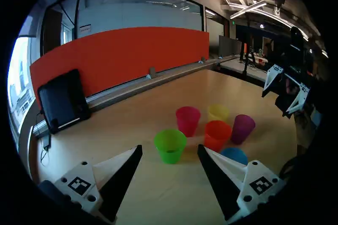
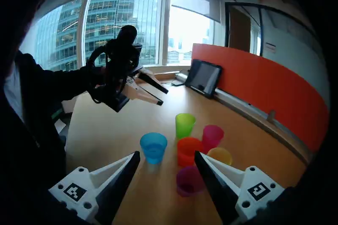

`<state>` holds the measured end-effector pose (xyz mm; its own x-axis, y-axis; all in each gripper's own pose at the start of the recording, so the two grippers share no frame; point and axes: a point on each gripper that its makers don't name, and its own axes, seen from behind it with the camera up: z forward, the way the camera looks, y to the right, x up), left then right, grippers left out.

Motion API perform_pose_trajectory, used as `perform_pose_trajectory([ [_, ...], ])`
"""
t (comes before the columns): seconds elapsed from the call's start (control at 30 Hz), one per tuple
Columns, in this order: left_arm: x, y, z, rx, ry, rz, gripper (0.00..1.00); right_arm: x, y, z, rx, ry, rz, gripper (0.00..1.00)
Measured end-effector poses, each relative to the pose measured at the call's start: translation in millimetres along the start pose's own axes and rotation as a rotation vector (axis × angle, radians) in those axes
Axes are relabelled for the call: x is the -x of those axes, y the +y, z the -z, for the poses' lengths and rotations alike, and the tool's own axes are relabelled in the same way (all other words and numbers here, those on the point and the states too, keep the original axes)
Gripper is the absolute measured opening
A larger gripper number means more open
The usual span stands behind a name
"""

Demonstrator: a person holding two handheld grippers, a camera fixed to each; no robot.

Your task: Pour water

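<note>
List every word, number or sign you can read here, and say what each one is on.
Nothing here is legible.
The wall sign is too small to read.
The square marker on the left gripper is a coded pattern, no letters.

Partition: orange panel (image 1: 122, 56) along the far edge of the wooden table (image 1: 139, 111);
Windows: tall panes (image 2: 122, 18) past the panel's end (towers outside);
Lights: ceiling strips (image 1: 249, 8) above the panel
</note>
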<state>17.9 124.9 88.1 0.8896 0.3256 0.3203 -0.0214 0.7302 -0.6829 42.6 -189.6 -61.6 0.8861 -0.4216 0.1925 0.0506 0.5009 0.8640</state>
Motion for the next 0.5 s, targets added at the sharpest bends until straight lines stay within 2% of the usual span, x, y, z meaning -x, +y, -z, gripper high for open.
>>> perform_pose_trajectory([
  [0.5,16.7,0.6,-16.3,0.015,-0.043,-0.006,0.98,14.1,-6.8,-32.7,-0.036,-0.028,0.021,0.99],
])
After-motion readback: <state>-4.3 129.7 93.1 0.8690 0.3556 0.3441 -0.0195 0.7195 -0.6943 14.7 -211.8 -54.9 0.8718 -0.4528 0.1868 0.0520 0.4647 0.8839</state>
